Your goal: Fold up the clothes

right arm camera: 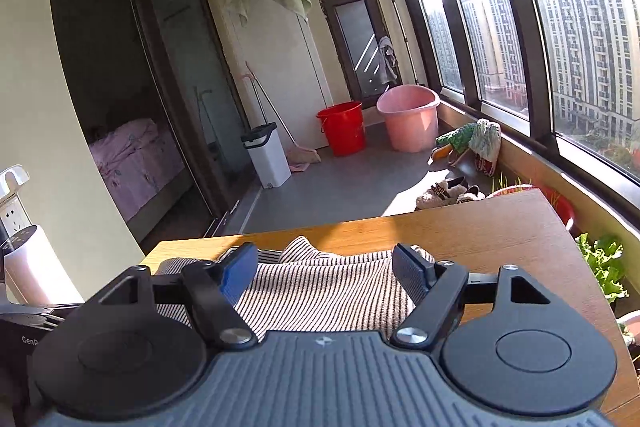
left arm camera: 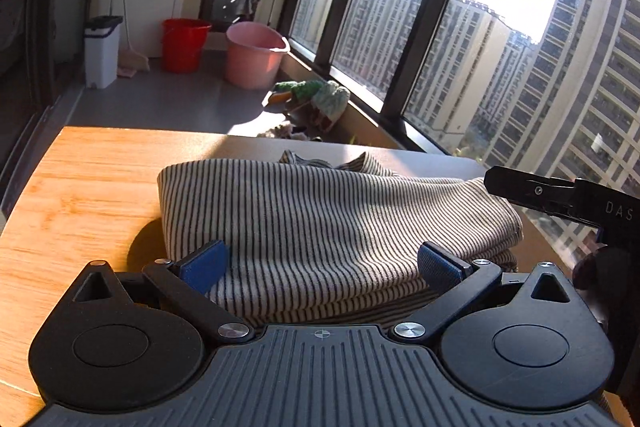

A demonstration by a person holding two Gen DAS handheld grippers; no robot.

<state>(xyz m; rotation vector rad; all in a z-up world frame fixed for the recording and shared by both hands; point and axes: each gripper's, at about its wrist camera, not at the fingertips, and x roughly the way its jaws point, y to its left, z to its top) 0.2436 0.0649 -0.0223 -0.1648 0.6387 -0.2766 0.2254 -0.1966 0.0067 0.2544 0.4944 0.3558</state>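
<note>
I see the folded grey-striped knit garment (left arm camera: 320, 223) on the light wooden table (left arm camera: 80, 187) | left gripper (left arm camera: 320, 265) spread wide, empty | right gripper (right arm camera: 326, 273) spread wide, gripping nothing

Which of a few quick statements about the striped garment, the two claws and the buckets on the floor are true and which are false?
1. The striped garment lies folded on the wooden table. True.
2. The left claw is clamped shut on the garment. False: its jaws stand wide apart over the cloth, the pads not pressing on it.
3. The right claw is open. True.
4. Both buckets on the floor are red. False: one is a red bucket, the other a pink bucket.
5. The white bin stands on the table. False: it stands on the floor by the wall.
</note>
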